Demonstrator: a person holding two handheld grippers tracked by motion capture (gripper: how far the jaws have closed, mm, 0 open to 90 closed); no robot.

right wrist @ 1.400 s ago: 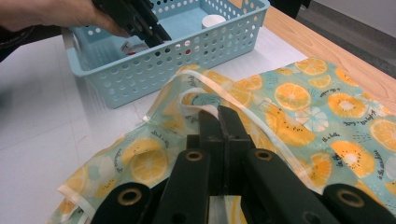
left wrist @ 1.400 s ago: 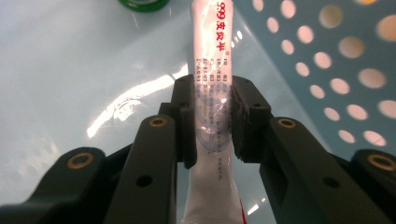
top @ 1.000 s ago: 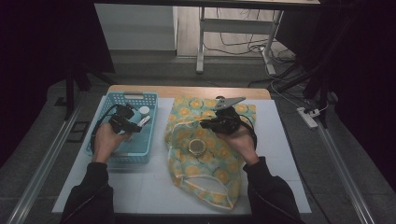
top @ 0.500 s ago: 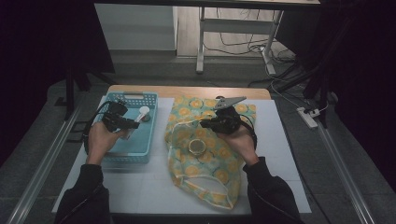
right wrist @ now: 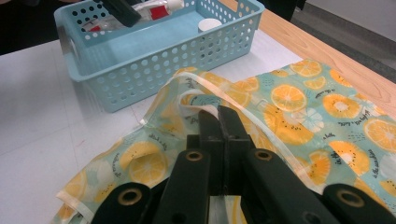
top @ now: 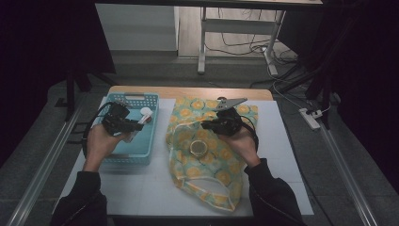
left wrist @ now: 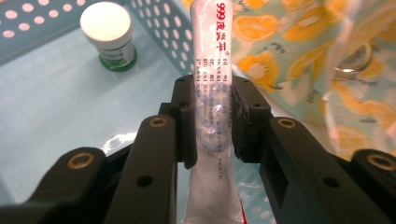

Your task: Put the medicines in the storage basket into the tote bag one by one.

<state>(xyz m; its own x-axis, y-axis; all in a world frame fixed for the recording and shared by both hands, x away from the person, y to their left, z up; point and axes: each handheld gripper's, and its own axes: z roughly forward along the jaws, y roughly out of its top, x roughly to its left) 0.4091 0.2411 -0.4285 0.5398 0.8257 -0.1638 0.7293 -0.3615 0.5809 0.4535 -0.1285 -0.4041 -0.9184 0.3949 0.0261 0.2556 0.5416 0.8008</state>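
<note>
The left gripper (left wrist: 212,121) clamps a white ointment tube (left wrist: 211,93) above the blue perforated basket (top: 141,141), where a white-capped green jar (left wrist: 109,35) stands. The right gripper (right wrist: 218,122), jaws pressed together, pinches the rim of the orange-print bag (right wrist: 299,107); a round tin (top: 198,149) shows through the bag.

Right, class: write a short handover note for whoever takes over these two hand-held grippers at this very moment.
Left hand-held gripper: shut on the white ointment tube, held above the blue basket.
Right hand-held gripper: shut on the edge of the orange-print bag, which lies flat on the table beside the basket.
Done: tube picked up; a round tin already shows inside the bag.
Left: probably carry the tube into the bag opening, then fetch the white-capped jar from the basket.
</note>
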